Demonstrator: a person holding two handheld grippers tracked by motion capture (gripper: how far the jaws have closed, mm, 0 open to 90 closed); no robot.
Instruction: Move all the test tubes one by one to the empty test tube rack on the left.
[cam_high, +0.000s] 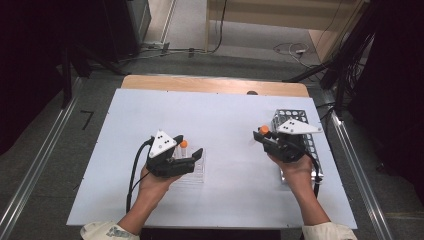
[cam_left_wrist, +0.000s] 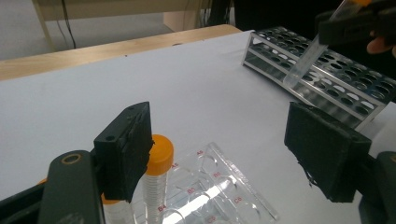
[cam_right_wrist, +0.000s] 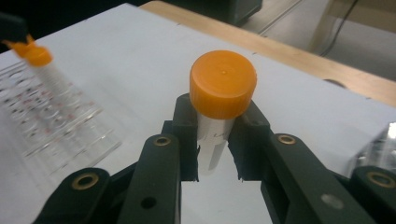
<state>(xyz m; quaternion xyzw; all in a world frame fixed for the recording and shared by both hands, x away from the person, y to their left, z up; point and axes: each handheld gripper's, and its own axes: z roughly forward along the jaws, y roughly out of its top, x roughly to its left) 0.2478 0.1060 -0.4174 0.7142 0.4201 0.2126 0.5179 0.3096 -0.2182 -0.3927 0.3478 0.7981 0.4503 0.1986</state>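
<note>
My right gripper (cam_right_wrist: 218, 119) is shut on a clear tube with an orange cap (cam_right_wrist: 223, 84), held tilted above the white table. In the high view this gripper (cam_high: 261, 134) hovers just left of the metal rack (cam_high: 305, 145), and its tube (cam_left_wrist: 303, 60) hangs over that rack's holes (cam_left_wrist: 341, 86). My left gripper (cam_high: 189, 146) stands open over the clear plastic rack (cam_left_wrist: 224, 186). A second orange-capped tube (cam_left_wrist: 158, 175) stands upright in that rack, between the jaws and close against the left one. Another orange cap (cam_left_wrist: 111, 201) peeks out low behind that jaw.
A white board (cam_high: 225, 115) covers the wooden table (cam_high: 210, 84). The metal rack lies along the right edge, the clear rack (cam_high: 196, 172) left of centre. Bare board separates them. Cables trail from both grippers toward the person's forearms.
</note>
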